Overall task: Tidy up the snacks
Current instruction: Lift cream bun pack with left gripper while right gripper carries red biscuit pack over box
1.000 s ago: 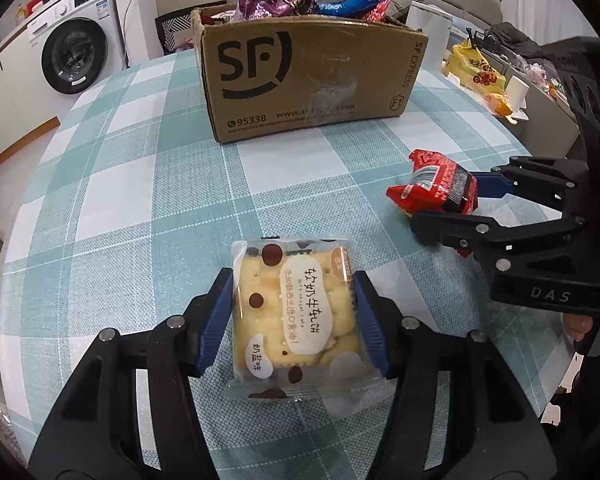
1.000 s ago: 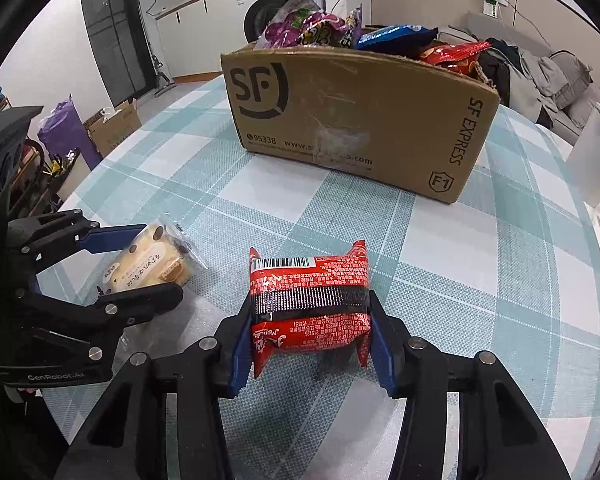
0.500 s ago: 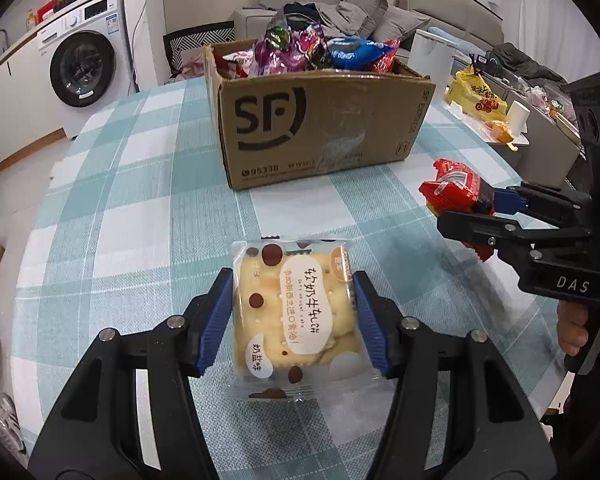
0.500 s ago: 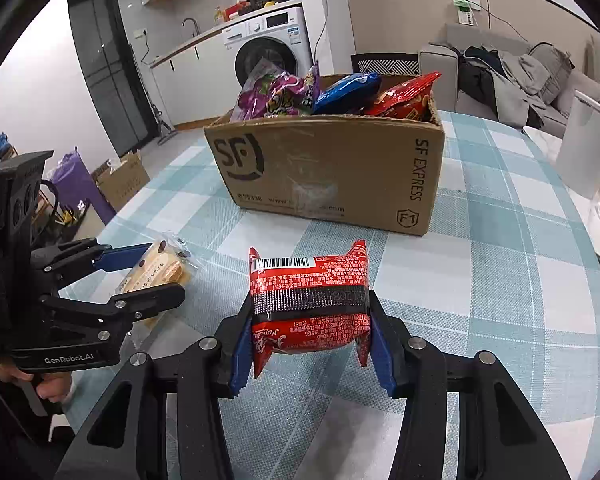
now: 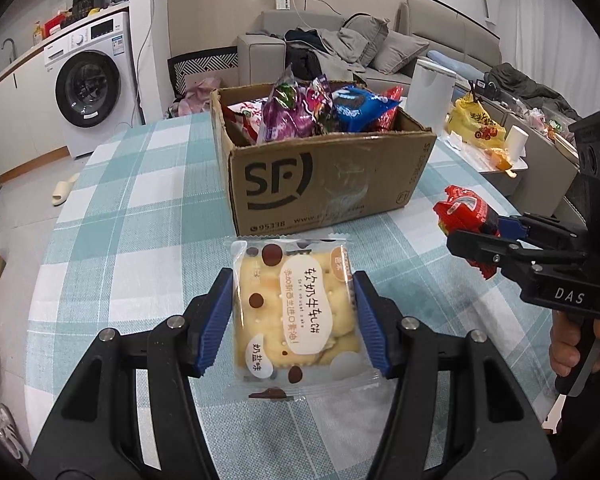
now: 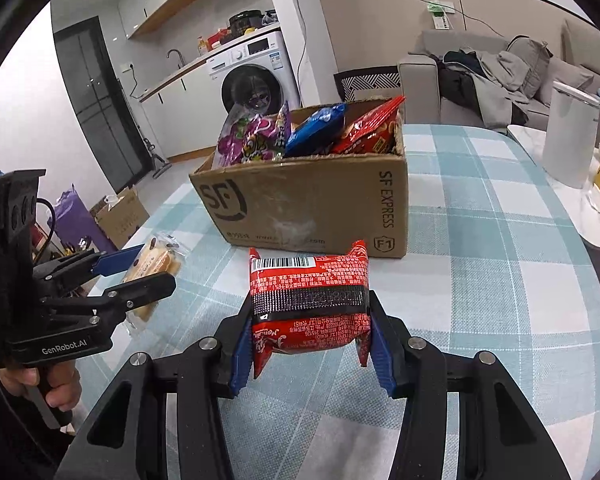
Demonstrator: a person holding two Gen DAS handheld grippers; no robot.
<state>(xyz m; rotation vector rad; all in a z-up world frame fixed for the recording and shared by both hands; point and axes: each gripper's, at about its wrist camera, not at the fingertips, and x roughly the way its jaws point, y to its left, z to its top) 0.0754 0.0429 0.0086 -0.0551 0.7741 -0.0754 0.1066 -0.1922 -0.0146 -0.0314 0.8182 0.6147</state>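
Left fingers: the blue pads (image 5: 216,324) of the left gripper (image 5: 294,320) press on both sides of a clear square packet of pale yellow crackers with brown dots and a white label (image 5: 298,316); the grip is firm, the jaws quite narrow.
Cracker packet: it is held flat, above the table, with its label facing the camera; the far edge points to the box.
Right fingers: the blue pads (image 6: 240,350) of the right gripper (image 6: 310,344) clamp a red plastic snack packet with a black band and a white barcode (image 6: 310,296) from its two sides.
Red packet: it is held above the table, barcode end away from the camera, in front of the box corner.
Two grippers: in the left view the right gripper (image 5: 476,236) is at the right side with the red packet (image 5: 464,214); the two are apart, side by side, both before the box.
Hands: one hand (image 5: 572,344) holds the right handle, another hand (image 6: 52,384) holds the left handle.
Box: a brown cardboard box with black "SF" print (image 5: 320,184) stands open on the table, beyond both packets; it is full of purple, blue and red snack bags (image 5: 300,114).
Table: a round table with a teal and white checked cloth (image 5: 140,216).
Background: a white washing machine (image 5: 90,84) and a grey sofa with pillows and clothes (image 5: 340,48).
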